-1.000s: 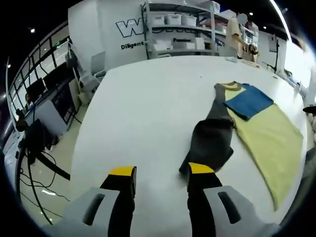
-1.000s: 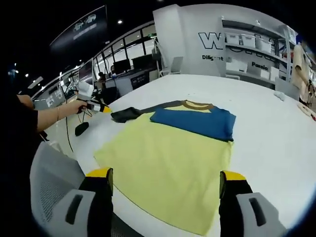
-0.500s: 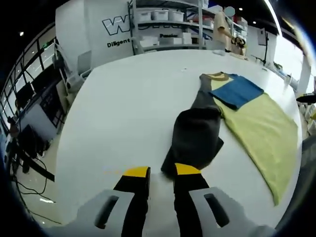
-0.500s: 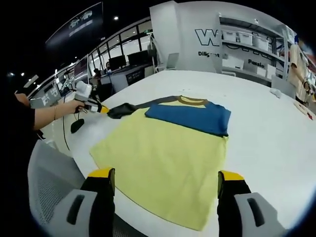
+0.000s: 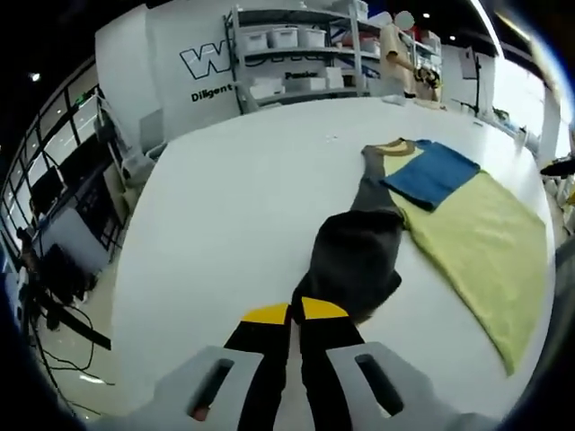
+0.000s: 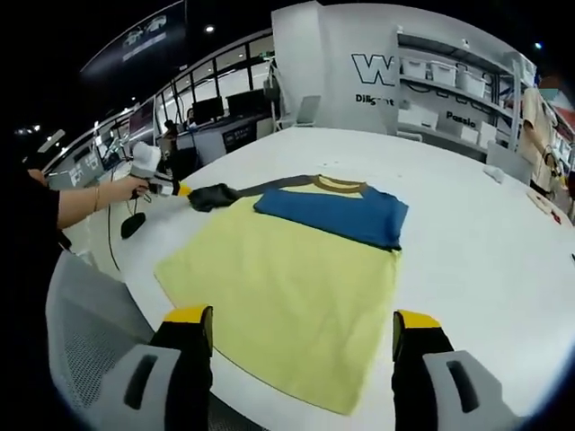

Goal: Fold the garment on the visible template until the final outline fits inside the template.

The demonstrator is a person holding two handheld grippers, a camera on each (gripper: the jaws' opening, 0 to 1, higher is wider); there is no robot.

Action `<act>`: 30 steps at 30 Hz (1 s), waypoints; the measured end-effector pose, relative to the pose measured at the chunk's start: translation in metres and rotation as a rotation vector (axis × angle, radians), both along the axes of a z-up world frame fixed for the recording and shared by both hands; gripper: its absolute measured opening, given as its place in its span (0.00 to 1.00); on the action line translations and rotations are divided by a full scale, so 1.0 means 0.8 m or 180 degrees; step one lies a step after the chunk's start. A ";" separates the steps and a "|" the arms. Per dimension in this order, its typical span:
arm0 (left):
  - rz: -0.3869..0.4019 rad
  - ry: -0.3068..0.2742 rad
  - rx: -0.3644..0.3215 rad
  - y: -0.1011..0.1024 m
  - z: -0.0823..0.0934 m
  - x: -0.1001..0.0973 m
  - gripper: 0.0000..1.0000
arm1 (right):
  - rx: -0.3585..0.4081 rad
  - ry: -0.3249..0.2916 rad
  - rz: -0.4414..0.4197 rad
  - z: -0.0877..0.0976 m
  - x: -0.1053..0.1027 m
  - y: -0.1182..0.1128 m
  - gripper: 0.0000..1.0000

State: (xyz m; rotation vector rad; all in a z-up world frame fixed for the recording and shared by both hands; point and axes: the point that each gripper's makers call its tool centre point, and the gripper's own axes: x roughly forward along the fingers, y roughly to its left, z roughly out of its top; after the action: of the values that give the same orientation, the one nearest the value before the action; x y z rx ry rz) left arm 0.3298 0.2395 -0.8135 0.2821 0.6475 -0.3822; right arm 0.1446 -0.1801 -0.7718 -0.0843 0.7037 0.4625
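**Left jaws pinched at the sleeve cuff**

Left gripper view: my left hand-held gripper [image 5: 289, 312] is closed at the dark sleeve [image 5: 355, 256] cuff, low centre; the garment [image 5: 476, 238] lies right on the white surface [image 5: 243, 197].

Right gripper view: my right hand-held gripper [image 6: 301, 323] gapes wide, holding nothing, over the garment's yellow hem mid-frame.

A broad white surface [image 5: 234, 206] stood in a large hall. Behind it rose a white wall [image 6: 341, 54] with dark lettering, and beside that metal shelving [image 5: 296, 54] carried pale storage bins. Glazed office partitions [image 6: 216, 90] lined one side, with desks and monitors [image 6: 220, 112] before them. Small ceiling lights dotted the dark ceiling [image 6: 108, 27]. Cables trailed over the pale floor [image 5: 63, 341].
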 end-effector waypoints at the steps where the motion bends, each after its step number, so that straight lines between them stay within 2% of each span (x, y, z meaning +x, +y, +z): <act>1: -0.0010 -0.0051 0.0031 0.002 0.007 0.004 0.03 | -0.0014 0.0010 0.0003 -0.001 -0.001 0.000 0.80; 6: -0.0049 -0.0201 0.0156 0.006 0.036 0.021 0.03 | -0.0025 0.0001 0.0009 0.000 0.000 0.001 0.79; 8: -0.0015 -0.0418 0.0186 0.008 0.062 0.038 0.03 | -0.0012 -0.0016 -0.0003 0.002 0.002 0.001 0.79; 9: -0.0008 -0.0447 0.0186 0.007 0.066 0.040 0.03 | -0.0007 -0.0026 -0.0007 0.002 0.003 0.001 0.79; 10: 0.0027 -0.0565 0.0207 0.007 0.082 0.049 0.03 | -0.0011 -0.0025 -0.0011 0.002 0.004 0.001 0.79; 12: 0.0152 -0.0732 0.0308 0.013 0.100 0.059 0.03 | -0.0019 -0.0025 -0.0016 0.002 0.004 0.001 0.78; 15: 0.0303 -0.0925 0.0319 0.011 0.112 0.062 0.03 | -0.0011 -0.0014 -0.0022 0.001 0.005 0.001 0.77; 17: 0.0346 -0.0935 0.0510 0.014 0.105 0.056 0.03 | -0.0004 -0.0010 -0.0024 0.000 0.004 0.002 0.77; 20: 0.0469 -0.0933 0.0552 0.012 0.079 0.042 0.03 | -0.0010 0.0007 -0.0018 -0.001 0.002 0.003 0.76; 22: 0.0551 -0.0826 0.0585 0.015 0.045 0.026 0.03 | -0.0019 0.0025 -0.0002 -0.003 0.001 0.005 0.76; 26: 0.0761 -0.0497 0.0462 0.029 -0.002 0.003 0.03 | -0.0031 0.0039 0.0030 -0.003 0.001 0.006 0.76; 30: 0.0787 -0.0372 0.0402 0.033 -0.020 -0.012 0.04 | -0.0037 0.0041 0.0035 -0.002 0.002 0.005 0.75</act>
State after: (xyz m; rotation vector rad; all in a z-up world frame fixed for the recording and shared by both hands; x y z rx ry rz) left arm 0.3203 0.2658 -0.8299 0.3378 0.5842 -0.0872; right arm 0.1465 -0.1760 -0.7735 -0.0962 0.7188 0.4699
